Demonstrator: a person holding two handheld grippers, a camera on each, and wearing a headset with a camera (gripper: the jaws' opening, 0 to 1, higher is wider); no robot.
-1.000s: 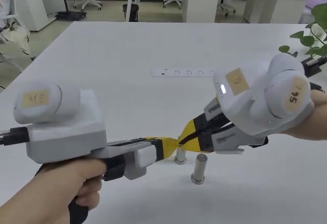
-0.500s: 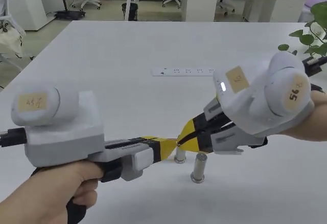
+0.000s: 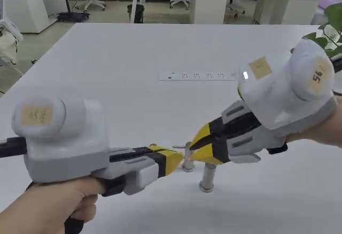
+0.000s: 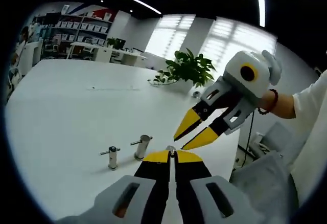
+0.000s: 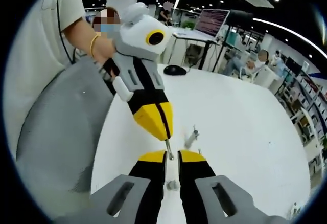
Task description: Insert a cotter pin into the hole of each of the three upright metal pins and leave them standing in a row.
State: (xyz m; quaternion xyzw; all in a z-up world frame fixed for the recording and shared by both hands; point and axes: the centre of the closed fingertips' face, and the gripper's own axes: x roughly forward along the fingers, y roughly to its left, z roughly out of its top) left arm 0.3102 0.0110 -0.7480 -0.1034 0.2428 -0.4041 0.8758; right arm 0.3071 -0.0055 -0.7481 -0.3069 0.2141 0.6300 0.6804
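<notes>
Evidently mid-step: a cotter pin is held ready above the standing pins, not yet inserted.

The black, yellow-tipped left gripper point(image 3: 175, 157) has its jaws closed on a thin silvery cotter pin point(image 5: 168, 149), just above a short upright steel pin point(image 3: 188, 164) and its nearer twin point(image 3: 207, 177) on the white tabletop point(image 3: 107, 84). The matching right gripper point(image 3: 194, 149) meets it tip to tip, jaws slightly parted and holding nothing. In the left gripper view both standing pins seem to carry a thin cross-piece near the top, so probably one insertion remains. Next, the cotter pin must be lined up with a small cross hole while that pin is steadied. Both noses crowd the pins and could topple them. A white power strip point(image 3: 197, 76) and a leafy green plant point(image 3: 327, 33) lie well apart.
</notes>
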